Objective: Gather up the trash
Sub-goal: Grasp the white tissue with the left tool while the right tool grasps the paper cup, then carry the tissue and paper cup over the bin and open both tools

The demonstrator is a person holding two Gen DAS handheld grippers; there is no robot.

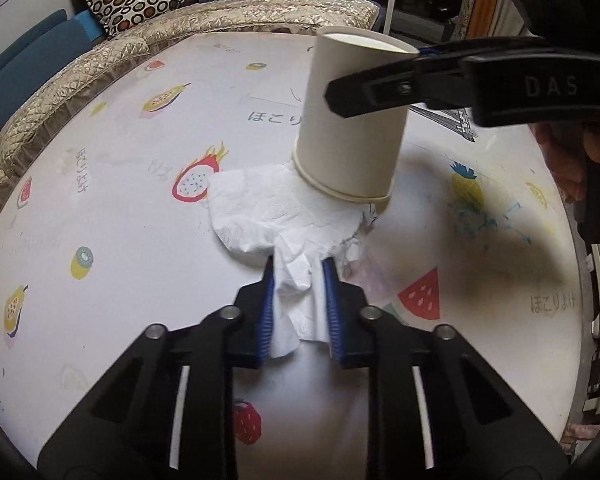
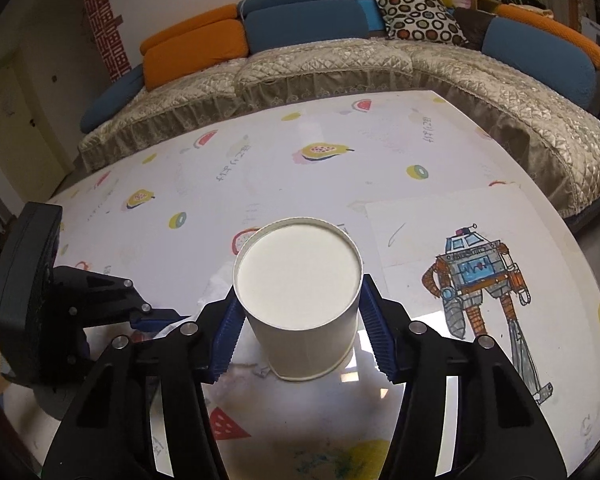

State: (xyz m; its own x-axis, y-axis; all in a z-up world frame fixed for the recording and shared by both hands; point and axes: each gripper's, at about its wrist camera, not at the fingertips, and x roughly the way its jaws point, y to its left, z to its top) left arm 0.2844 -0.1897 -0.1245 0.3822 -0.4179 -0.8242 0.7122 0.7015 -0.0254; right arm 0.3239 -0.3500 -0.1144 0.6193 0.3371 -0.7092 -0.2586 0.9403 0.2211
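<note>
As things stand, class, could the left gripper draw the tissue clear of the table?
Probably not cleanly. The left gripper is shut on the tissue, but the upside-down paper cup, held by the right gripper, appears to sit on its far edge.

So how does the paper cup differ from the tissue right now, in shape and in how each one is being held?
The paper cup is a rigid cylinder standing upside down; the tissue is a soft, crumpled sheet lying flat on the table. The right gripper holds the cup by its sides, the left gripper pinches the tissue's near edge. The cup's rim rests on the tissue's far part. Both are white paper.
</note>
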